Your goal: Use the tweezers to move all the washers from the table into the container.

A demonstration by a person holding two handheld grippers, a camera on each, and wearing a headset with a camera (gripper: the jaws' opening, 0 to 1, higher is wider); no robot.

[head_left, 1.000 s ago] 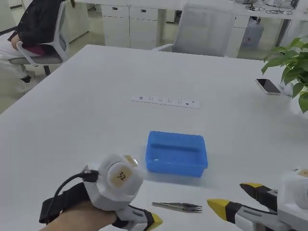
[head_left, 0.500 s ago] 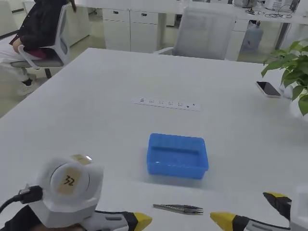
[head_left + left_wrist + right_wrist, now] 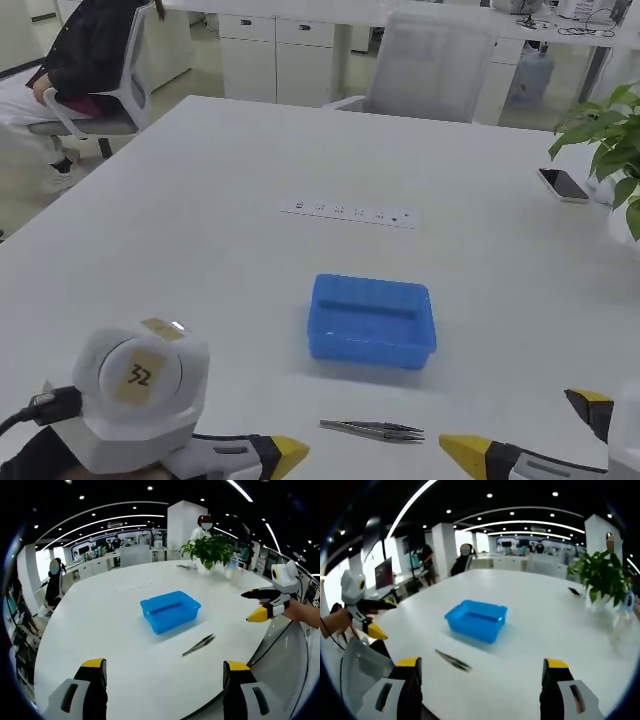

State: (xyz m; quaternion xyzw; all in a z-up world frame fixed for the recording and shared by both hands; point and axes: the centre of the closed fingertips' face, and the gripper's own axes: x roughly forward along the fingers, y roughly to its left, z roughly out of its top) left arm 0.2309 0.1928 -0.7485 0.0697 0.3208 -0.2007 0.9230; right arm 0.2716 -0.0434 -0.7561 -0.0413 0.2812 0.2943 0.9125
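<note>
A blue plastic container [image 3: 372, 320] sits in the middle of the white table [image 3: 200, 220], open side up; its inside looks bare. Metal tweezers [image 3: 372, 430] lie flat on the table just in front of it. My left gripper [image 3: 164, 667] is open and holds nothing, hovering low near the table's front edge, left of the tweezers [image 3: 199, 644]. My right gripper [image 3: 520, 422] is open too, low at the front right, to the right of the tweezers [image 3: 453, 661]. The container [image 3: 476, 619] lies beyond both grippers. Each gripper appears in the other's view: right gripper [image 3: 262, 604], left gripper [image 3: 384, 619].
A white power strip [image 3: 345, 212] lies flat beyond the container. A phone [image 3: 565, 183] and a potted plant [image 3: 612, 135] stand at the far right. A grey chair [image 3: 430, 60] is behind the table, and a seated person [image 3: 80, 50] is at the far left.
The left gripper has drawn back to the left and lower in view. The right gripper has slid slightly right and down. Container and tweezers lie as before.
</note>
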